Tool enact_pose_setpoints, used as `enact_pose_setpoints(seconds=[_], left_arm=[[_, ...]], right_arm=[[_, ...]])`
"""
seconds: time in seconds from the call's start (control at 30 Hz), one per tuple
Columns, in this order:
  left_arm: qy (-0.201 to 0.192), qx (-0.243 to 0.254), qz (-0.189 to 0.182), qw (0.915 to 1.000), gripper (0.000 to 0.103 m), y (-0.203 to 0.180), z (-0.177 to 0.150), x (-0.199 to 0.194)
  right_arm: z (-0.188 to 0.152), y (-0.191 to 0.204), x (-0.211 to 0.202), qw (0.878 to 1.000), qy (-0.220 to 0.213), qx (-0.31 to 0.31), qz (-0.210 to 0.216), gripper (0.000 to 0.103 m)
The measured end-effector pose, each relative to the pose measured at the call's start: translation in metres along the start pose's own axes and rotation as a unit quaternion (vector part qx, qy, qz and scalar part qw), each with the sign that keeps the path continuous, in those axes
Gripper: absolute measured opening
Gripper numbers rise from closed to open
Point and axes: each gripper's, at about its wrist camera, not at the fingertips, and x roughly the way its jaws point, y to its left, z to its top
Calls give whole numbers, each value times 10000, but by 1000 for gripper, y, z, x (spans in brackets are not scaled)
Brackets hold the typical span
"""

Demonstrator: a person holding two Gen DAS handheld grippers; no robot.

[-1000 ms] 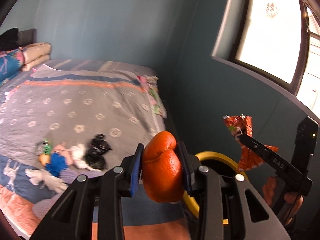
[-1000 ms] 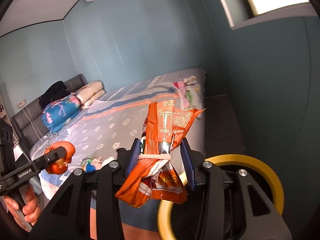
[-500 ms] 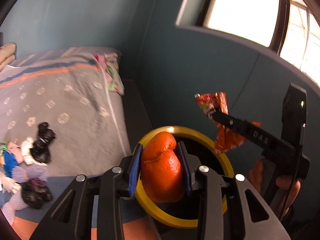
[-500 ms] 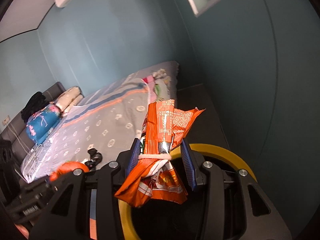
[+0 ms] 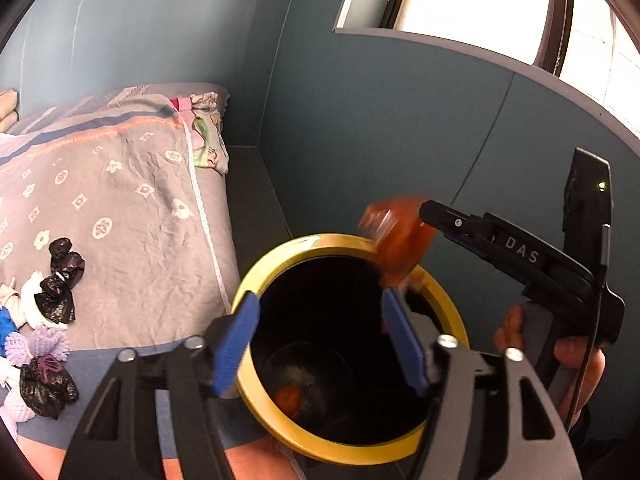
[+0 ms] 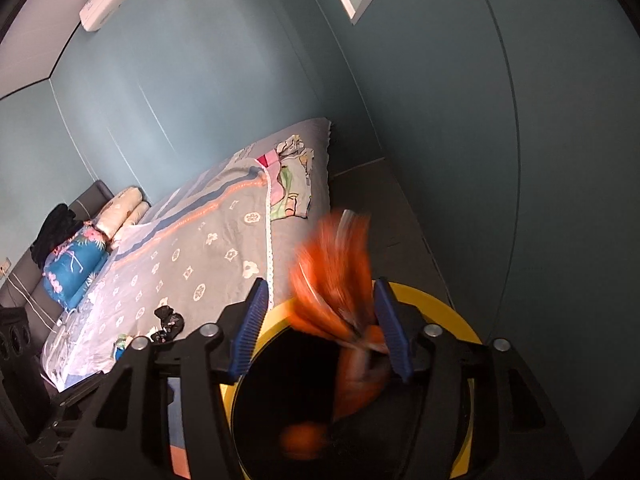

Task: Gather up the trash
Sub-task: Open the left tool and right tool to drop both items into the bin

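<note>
A black trash bin with a yellow rim (image 5: 280, 256) stands beside the bed; it also shows in the right wrist view (image 6: 436, 300). My left gripper (image 5: 320, 340) is open and empty above the bin. The orange peel (image 5: 289, 397) lies at the bin's bottom; it shows blurred in the right wrist view (image 6: 304, 438). My right gripper (image 6: 320, 330) is open over the bin. The orange snack wrapper (image 6: 340, 280) is blurred, falling between its fingers; it also shows in the left wrist view (image 5: 400, 244), just off the right gripper's tip (image 5: 430, 208).
The bed (image 5: 120, 184) with a grey patterned cover lies left of the bin. Black bags (image 5: 60, 280), white and purple scraps (image 5: 36, 344) lie on it. A teal wall (image 5: 380, 140) stands close behind the bin. Pillows (image 6: 76, 264) lie at the bed's head.
Both grippers opened over the bin. The orange peel dropped from the left gripper to the bin's bottom. The snack wrapper left the right gripper's grip and is falling.
</note>
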Motion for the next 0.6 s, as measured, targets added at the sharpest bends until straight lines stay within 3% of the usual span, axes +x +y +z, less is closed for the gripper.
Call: enact_pose_setpoints(seconds=[0.1, 0.3, 0.6], left_arm=[[-108, -38, 49, 9999, 79, 4, 0, -9], [-385, -59, 347, 9986, 91, 19, 3, -32], [-937, -208, 917, 9911, 95, 54, 3, -80]], right_arm=[[1, 4, -3, 10000, -36, -18, -8, 60], [3, 18, -2, 9999, -71, -113, 107, 67], [6, 67, -5, 9972, -130, -501, 544, 69]])
